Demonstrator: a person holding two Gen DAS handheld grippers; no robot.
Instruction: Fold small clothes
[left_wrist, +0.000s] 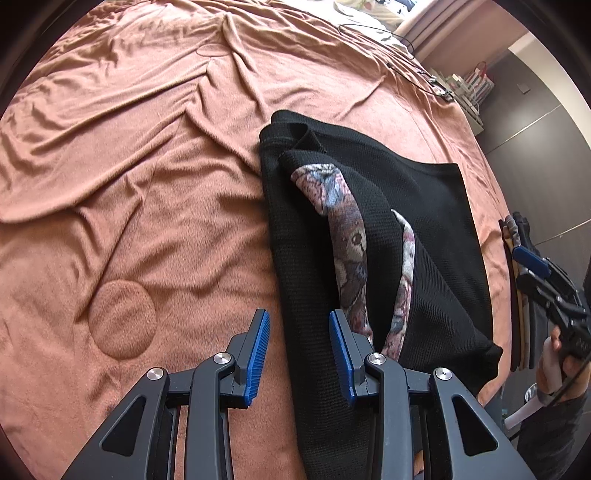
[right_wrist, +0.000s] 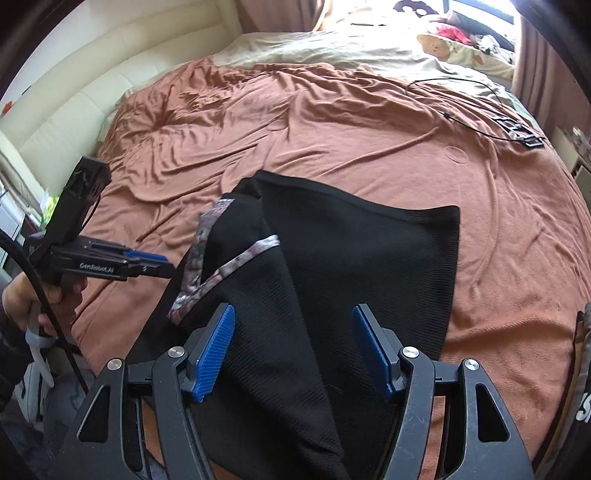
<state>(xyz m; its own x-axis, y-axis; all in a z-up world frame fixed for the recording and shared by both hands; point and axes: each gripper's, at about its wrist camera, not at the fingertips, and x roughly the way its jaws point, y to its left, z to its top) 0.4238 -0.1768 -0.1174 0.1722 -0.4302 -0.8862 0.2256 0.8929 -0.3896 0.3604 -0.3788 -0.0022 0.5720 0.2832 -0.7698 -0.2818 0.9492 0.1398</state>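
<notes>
A black ribbed knit garment with floral patterned trim (left_wrist: 436, 236) is lying partly folded on the rumpled rust-coloured blanket (left_wrist: 140, 177) covering the bed, its plain panel spreading flat to the right and its trimmed edges bunching toward the left. The left gripper (left_wrist: 299, 354) is hovering over the garment's near left edge, its blue ridged fingers (left_wrist: 256, 354) standing apart and gripping nothing. The right gripper (right_wrist: 293, 350) is hanging above the garment's near middle, its fingers (right_wrist: 216, 354) standing wide apart with cloth below them but nothing pinched. A thin black cable (right_wrist: 465, 107) is lying at the far right of the bed
</notes>
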